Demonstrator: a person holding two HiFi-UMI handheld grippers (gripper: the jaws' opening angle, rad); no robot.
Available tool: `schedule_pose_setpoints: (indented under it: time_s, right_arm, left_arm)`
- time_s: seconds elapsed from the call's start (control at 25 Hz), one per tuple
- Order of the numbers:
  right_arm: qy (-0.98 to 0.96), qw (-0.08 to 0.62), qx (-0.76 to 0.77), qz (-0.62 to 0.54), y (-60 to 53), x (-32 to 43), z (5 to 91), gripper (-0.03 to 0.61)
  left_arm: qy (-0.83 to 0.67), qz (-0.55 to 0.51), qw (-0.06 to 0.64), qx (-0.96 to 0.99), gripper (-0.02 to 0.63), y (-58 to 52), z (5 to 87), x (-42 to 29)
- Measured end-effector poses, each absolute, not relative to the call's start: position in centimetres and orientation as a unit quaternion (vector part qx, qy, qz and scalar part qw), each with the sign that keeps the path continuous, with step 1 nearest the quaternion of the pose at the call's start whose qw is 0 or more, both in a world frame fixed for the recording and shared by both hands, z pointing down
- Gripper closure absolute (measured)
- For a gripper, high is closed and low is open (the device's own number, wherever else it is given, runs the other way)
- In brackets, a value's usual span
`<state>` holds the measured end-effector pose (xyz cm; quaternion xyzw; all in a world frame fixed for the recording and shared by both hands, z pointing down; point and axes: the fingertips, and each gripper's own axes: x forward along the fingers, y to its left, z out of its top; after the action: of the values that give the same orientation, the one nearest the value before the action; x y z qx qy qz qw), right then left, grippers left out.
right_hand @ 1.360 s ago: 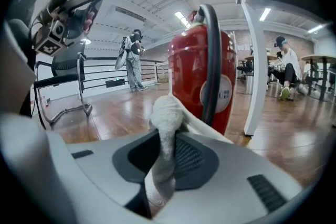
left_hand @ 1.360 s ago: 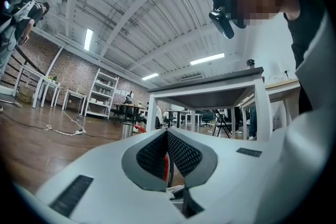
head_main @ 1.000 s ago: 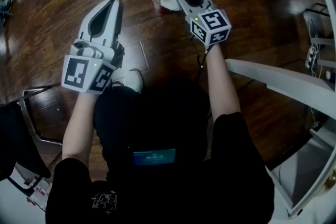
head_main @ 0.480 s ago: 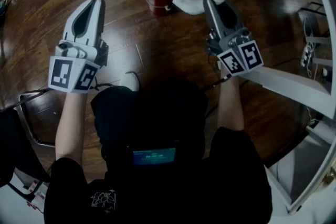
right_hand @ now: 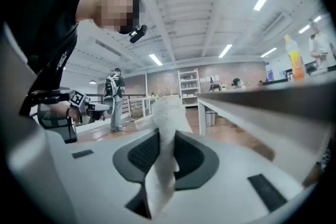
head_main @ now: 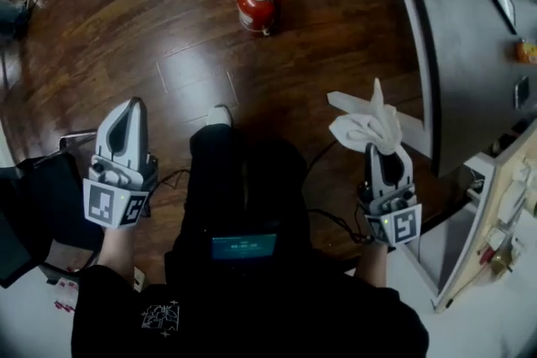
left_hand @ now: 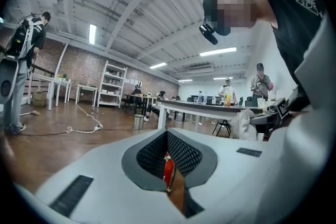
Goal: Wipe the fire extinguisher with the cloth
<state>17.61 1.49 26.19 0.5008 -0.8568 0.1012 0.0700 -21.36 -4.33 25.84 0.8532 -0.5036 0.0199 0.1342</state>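
The right gripper (head_main: 382,148) has its jaws clenched on the white cloth (head_main: 367,126). A twisted strip of it runs down the slot between the two pads, and the bigger, loose bunch stands out past the tips. This is probably so that soft cloth, and not hard plastic, meets the surface when wiping. The left gripper (head_main: 132,105) has its jaws pressed together with nothing between them. It looks like the free one, perhaps kept ready to steady the cylinder, but this is only my guess. The red fire extinguisher (head_main: 256,4) stands upright on the wooden floor (head_main: 151,38), well ahead of both pairs of tips and roughly between the two lines in which they point. In the left gripper view it shows, small and far, through the thin slit under the closed jaws. No cloth touches it at this moment, so the wiping is not under way. Just to the outer side of the right jaws runs the white edge of a dark table (head_main: 424,54).
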Motion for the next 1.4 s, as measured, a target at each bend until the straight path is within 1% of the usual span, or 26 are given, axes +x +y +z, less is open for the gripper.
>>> schedule_pose_setpoints:
  time_s: [0.12,0.28,0.48,0.64,0.76,0.92,1.2,1.4]
  right_arm:
    - [-0.851,0.068,0.505,0.128,4.0,17.5,17.0,0.490]
    - [-0.856,0.068,0.493,0.138,6.0,17.3,4.7,0.489]
    - [-0.871,-0.003,0.481,0.099,5.8,16.7,-11.2,0.489]
    - [-0.882,-0.043,0.463,0.073,6.7,15.9,-19.2,0.489]
    - [-0.889,-0.051,0.451,0.062,7.9,15.7,-21.7,0.489]
    - [-0.884,-0.068,0.460,0.052,9.0,15.9,-22.4,0.489]
    - [-0.895,-0.073,0.437,0.047,11.5,16.0,-22.0,0.489]
    - [-0.901,-0.057,0.427,0.046,11.4,15.1,-19.2,0.489]
  left_arm:
    - [-0.508,0.020,0.155,0.847,0.612,-2.7,17.9,-21.0]
    - [-0.491,0.008,0.154,0.857,0.612,-2.2,6.5,-18.4]
    - [-0.470,-0.028,0.145,0.870,0.612,-1.7,-6.1,-15.4]
    - [-0.449,-0.042,0.126,0.884,0.612,-1.3,-12.6,-13.0]
    - [-0.438,-0.044,0.113,0.891,0.612,-0.4,-15.5,-10.9]
    - [-0.433,-0.049,0.095,0.895,0.612,1.2,-17.2,-8.5]
    - [-0.447,-0.054,0.081,0.889,0.612,5.2,-17.8,-5.4]
    - [-0.461,-0.047,0.074,0.883,0.612,7.4,-17.4,-3.5]
